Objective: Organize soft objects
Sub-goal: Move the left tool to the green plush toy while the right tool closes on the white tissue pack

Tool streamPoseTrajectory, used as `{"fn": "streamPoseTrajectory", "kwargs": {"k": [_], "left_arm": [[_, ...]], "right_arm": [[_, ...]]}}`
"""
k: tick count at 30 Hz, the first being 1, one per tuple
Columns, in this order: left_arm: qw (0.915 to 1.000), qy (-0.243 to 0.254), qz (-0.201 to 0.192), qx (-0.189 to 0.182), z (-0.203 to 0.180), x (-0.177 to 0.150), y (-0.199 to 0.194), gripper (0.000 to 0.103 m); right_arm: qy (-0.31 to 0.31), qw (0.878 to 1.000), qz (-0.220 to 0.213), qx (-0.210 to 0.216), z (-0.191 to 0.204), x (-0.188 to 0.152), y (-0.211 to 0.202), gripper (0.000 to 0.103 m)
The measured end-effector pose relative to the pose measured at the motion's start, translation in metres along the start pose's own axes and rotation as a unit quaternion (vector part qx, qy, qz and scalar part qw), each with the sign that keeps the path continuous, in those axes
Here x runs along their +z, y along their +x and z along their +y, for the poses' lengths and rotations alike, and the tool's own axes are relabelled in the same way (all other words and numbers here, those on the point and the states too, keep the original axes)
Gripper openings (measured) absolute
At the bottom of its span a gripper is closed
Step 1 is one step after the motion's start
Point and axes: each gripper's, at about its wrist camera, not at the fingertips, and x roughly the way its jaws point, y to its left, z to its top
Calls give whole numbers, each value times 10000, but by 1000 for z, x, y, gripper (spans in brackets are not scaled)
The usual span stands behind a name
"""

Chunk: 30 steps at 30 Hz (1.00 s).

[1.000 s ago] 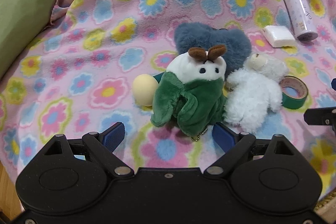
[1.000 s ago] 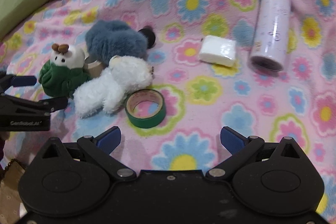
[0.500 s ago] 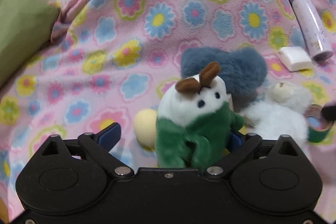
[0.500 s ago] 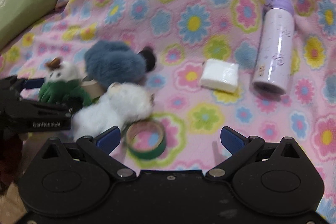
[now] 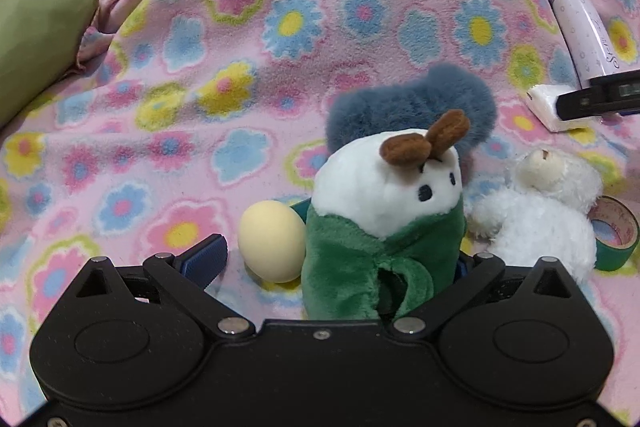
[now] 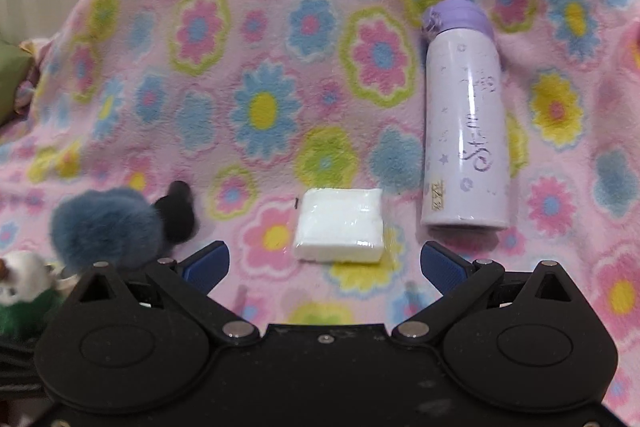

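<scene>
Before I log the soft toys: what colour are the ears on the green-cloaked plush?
Brown, atop its white head; the green-cloaked plush shows best in the left wrist view.

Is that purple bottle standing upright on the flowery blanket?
No, the purple bottle lies on its side on the blanket, its lilac cap pointing away and its base near the white packet.

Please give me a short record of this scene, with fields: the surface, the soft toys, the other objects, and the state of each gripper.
surface: floral blanket
soft toys: green plush, blue plush, white plush
other objects: egg, tape roll, white packet, bottle, green cushion
left gripper: jaws open, green plush between them
right gripper: jaws open, empty, facing white packet
</scene>
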Motion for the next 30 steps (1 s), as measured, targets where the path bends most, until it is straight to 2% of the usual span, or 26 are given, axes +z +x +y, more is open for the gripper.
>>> {"fn": "streamPoseTrajectory", "kwargs": {"k": [5, 10, 18, 30], "left_arm": [[10000, 4, -13, 11, -1, -1, 0, 101], [10000, -8, -4, 1, 0, 0, 0, 101], [10000, -79, 33, -27, 1, 1, 3, 101], [10000, -44, 11, -3, 0, 0, 3, 101]], "right_arm": [[74, 9999, 130, 66, 0, 4, 31, 101], [165, 9989, 418, -131, 0, 1, 60, 99], [236, 9993, 211, -222, -2, -3, 61, 87], [277, 9992, 173, -230, -3, -5, 58, 84]]}}
